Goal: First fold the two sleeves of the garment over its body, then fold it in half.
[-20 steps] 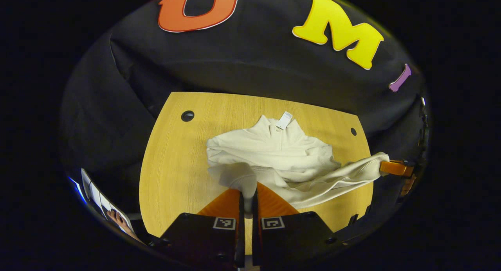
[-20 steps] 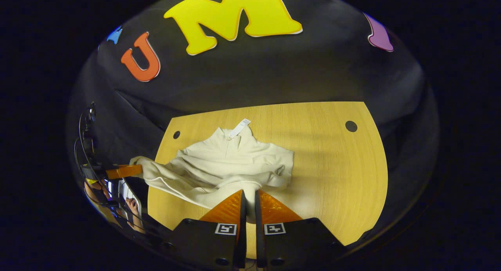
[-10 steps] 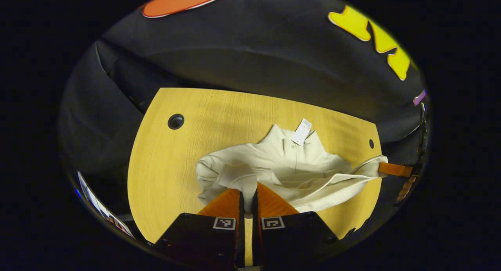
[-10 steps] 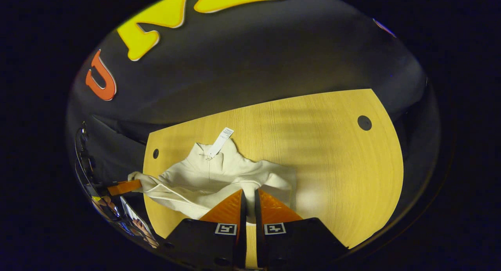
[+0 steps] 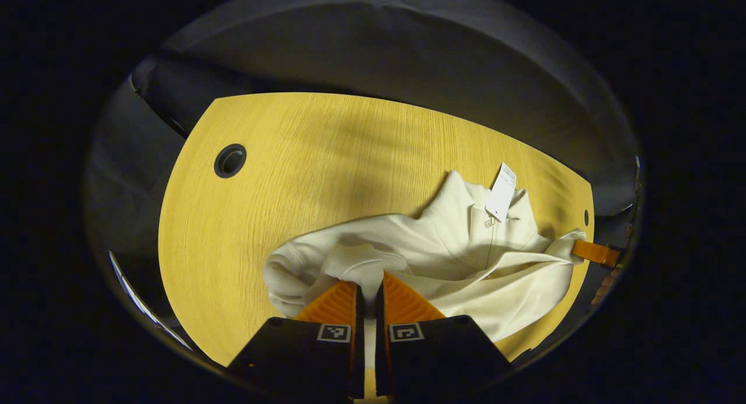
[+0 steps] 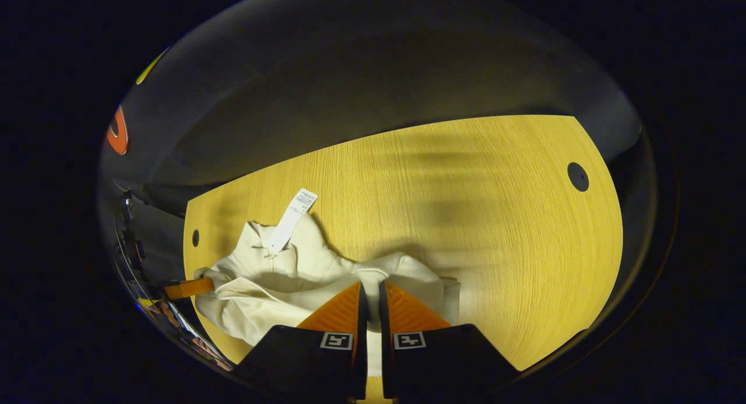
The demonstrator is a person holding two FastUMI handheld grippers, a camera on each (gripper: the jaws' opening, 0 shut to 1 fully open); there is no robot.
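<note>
A cream zip-neck garment lies bunched on the wooden table, its collar and white tag pointing away from me. My left gripper is shut on a ribbed bit of the garment's near edge, lifted over the body. At the far right of the left gripper view, my right gripper pinches the other end of that edge. In the right gripper view the garment sits low left with its tag. There my right gripper is shut on the fabric, and the left gripper shows at the left.
A large round cable hole sits at the table's far left, and another hole at its far right. Bare wood stretches beyond and right of the garment. The black cloth wall rises behind the table's far edge.
Both grippers have carried the held edge forward toward the collar and tipped downward. The table now looms larger, and the lifted fabric lies further over the body.
</note>
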